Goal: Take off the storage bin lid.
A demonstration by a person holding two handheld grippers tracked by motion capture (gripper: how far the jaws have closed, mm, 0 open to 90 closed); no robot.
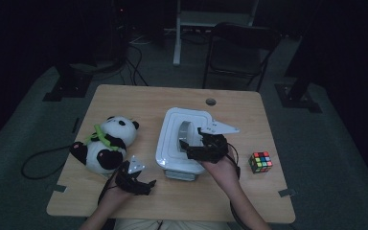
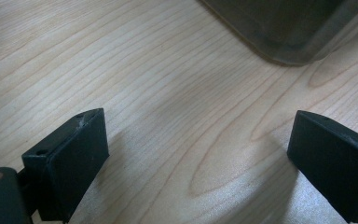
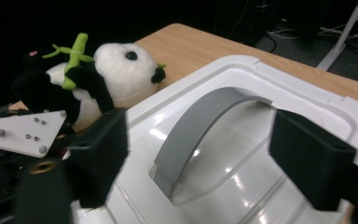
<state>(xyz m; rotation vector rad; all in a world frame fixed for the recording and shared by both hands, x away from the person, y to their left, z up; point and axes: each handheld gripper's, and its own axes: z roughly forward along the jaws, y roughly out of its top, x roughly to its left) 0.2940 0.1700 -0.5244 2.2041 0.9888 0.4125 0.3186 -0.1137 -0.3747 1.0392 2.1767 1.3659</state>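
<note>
- High view: the right gripper [image 1: 190, 143] hovers over a white box [image 1: 170, 143] at mid-table, jaws apart astride its grey handle [image 1: 185, 128], not pressing it.
- The left gripper [image 1: 146, 184] rests near the table's [image 1: 124, 98] front edge, jaws spread wide and empty.
- A panda [image 1: 106, 143] lies left of the box; a cube [image 1: 260, 162] sits right.

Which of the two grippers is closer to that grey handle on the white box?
Right. The right gripper hovers over the lid beside the grey handle; the left gripper rests off the white box, nearer the person.
</note>
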